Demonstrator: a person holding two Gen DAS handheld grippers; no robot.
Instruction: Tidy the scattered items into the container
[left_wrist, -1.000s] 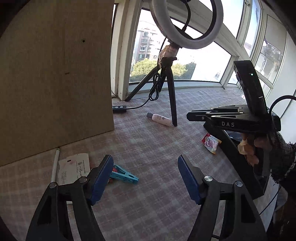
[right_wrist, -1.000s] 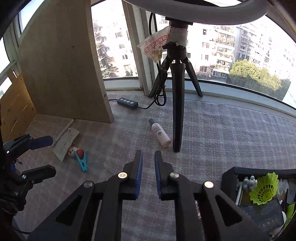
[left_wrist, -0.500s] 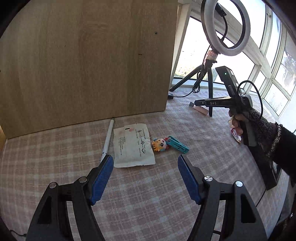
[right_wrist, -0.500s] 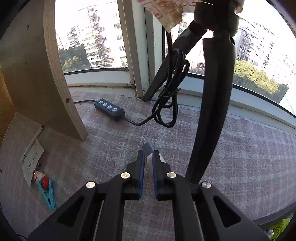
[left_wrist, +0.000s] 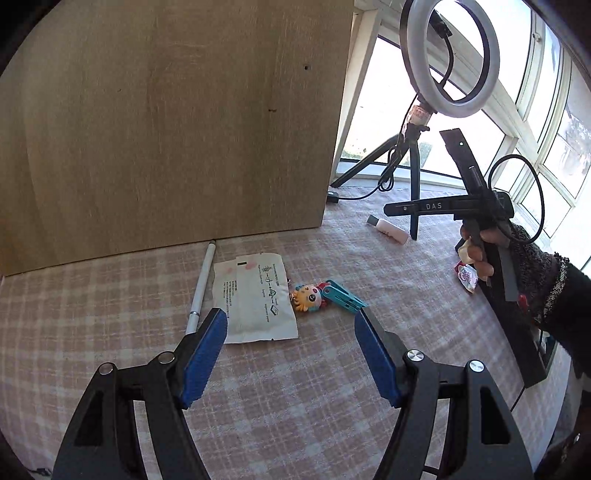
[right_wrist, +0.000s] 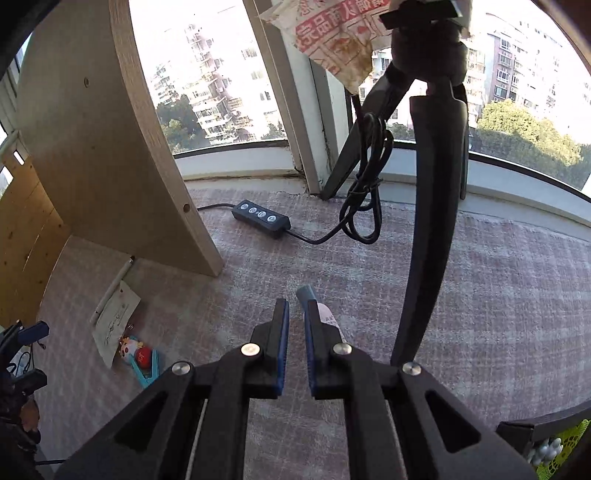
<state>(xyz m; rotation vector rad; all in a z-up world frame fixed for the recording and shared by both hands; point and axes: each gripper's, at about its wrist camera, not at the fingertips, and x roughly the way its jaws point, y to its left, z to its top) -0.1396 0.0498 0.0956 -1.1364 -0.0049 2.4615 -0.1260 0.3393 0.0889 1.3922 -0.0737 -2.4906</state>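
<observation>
My left gripper (left_wrist: 290, 345) is open and empty above the checked cloth, just short of a white paper packet (left_wrist: 255, 297). A white pen (left_wrist: 201, 286), a cartoon keychain (left_wrist: 306, 293) and a teal clip (left_wrist: 345, 297) lie beside the packet. My right gripper (right_wrist: 295, 325) is nearly shut, empty, hovering over a small white bottle with a grey cap (right_wrist: 317, 306); the bottle also shows in the left wrist view (left_wrist: 389, 229). The black container (right_wrist: 546, 439) sits at the bottom right. A red snack packet (left_wrist: 467, 277) lies by the right hand.
A ring light tripod (right_wrist: 432, 229) stands just right of the bottle, with its cable and remote (right_wrist: 262, 218) on the cloth. A wooden panel (left_wrist: 166, 122) stands upright behind the packet and pen. Windows run along the far side.
My left gripper has swung left from the tripod towards the packet, pen and keychain. My right gripper has moved forward and down over the bottle, jaws still close together.
</observation>
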